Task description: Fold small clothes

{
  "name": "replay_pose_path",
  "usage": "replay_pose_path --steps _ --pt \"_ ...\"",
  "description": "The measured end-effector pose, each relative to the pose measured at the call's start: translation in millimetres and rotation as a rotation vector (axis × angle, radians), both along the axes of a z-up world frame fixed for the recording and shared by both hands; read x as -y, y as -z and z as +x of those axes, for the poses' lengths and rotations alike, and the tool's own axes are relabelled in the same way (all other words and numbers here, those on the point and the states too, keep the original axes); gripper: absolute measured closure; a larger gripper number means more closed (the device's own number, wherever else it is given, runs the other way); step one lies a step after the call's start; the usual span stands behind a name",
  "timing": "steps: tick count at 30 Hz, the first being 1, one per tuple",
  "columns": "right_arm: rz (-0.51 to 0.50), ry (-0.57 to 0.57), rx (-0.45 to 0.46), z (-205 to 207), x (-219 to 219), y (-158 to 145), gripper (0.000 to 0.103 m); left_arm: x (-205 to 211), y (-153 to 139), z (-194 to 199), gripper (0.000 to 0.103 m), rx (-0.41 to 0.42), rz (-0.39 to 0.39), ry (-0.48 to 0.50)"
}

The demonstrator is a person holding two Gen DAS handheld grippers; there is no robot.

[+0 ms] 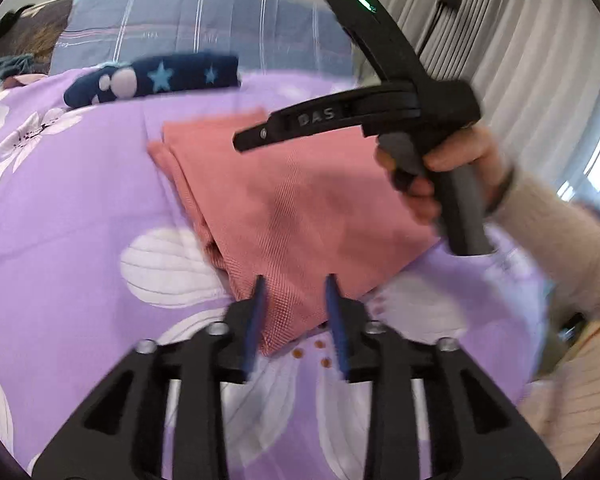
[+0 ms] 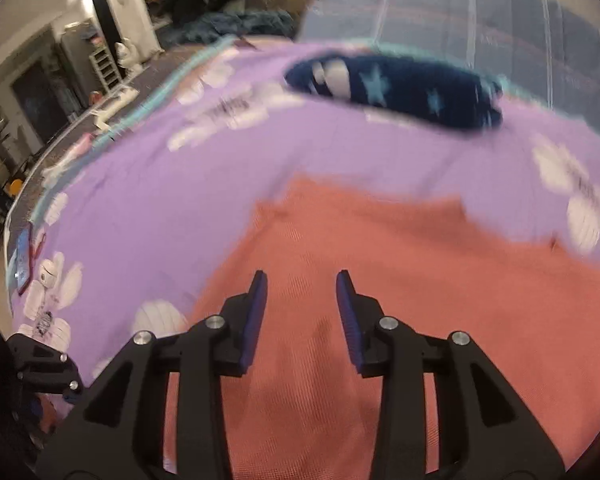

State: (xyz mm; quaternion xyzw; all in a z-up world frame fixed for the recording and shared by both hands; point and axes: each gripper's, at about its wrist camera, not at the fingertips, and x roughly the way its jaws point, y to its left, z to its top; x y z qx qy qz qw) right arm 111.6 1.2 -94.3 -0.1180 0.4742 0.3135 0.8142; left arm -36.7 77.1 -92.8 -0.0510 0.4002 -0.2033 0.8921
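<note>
Folded pink garment [image 1: 284, 208] flat on purple floral bedspread [image 1: 80, 200]

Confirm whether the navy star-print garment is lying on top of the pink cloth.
No, the navy garment lies apart on the purple bedspread, beyond the pink cloth.

From my left camera I see a bed under a purple cover [image 1: 80, 200] printed with white flowers. At its far side stands a blue-grey striped headboard [image 1: 204, 20]. Pale pleated curtains [image 1: 520, 60] hang on the right, with daylight at their right edge. My right camera shows, far left, a dim room with a white wall [image 2: 132, 8] and shelves [image 2: 106, 66].
</note>
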Motion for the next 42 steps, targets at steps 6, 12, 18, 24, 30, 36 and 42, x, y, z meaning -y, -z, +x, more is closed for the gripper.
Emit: replay_pose_path --steps 6,12,18,24,30,36,42 --pt "-0.005 -0.02 0.108 -14 -2 7 0.065 4 8 5 0.068 -0.025 0.054 -0.012" --pt "0.041 0.033 0.091 -25 23 -8 0.063 10 7 3 0.061 -0.015 0.084 -0.006" --pt "0.028 -0.049 0.222 -87 62 -27 0.056 -16 -3 -8 0.056 -0.002 -0.031 -0.085" --pt "-0.056 -0.251 0.308 -165 49 -17 0.046 -69 -15 -3 0.056 0.033 -0.082 -0.288" --pt "-0.204 -0.408 0.418 -207 9 10 0.04 -74 7 7 0.055 -0.045 -0.102 -0.316" --pt "-0.319 -0.343 0.49 -202 -14 19 0.04 -75 10 6 0.05 -0.035 -0.118 -0.303" --pt "-0.411 -0.297 0.563 -212 -11 24 0.039 -80 11 3 0.05 -0.031 -0.152 -0.307"
